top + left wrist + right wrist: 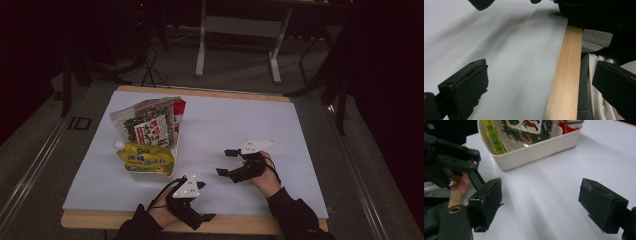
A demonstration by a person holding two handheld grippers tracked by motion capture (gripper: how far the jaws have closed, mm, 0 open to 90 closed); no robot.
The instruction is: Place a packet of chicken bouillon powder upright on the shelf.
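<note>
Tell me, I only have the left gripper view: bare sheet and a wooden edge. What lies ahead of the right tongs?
Observer: A white tray holding snack packets, seen in the right gripper view.
Operator: Are the right tongs holding anything?
Observer: No, the right tongs stand open over bare sheet with nothing between them.
Operator: What is in the tray?
Observer: In the high view, a yellow spouted pouch lies at its near end, and a seaweed-printed bag leans behind it.
</note>
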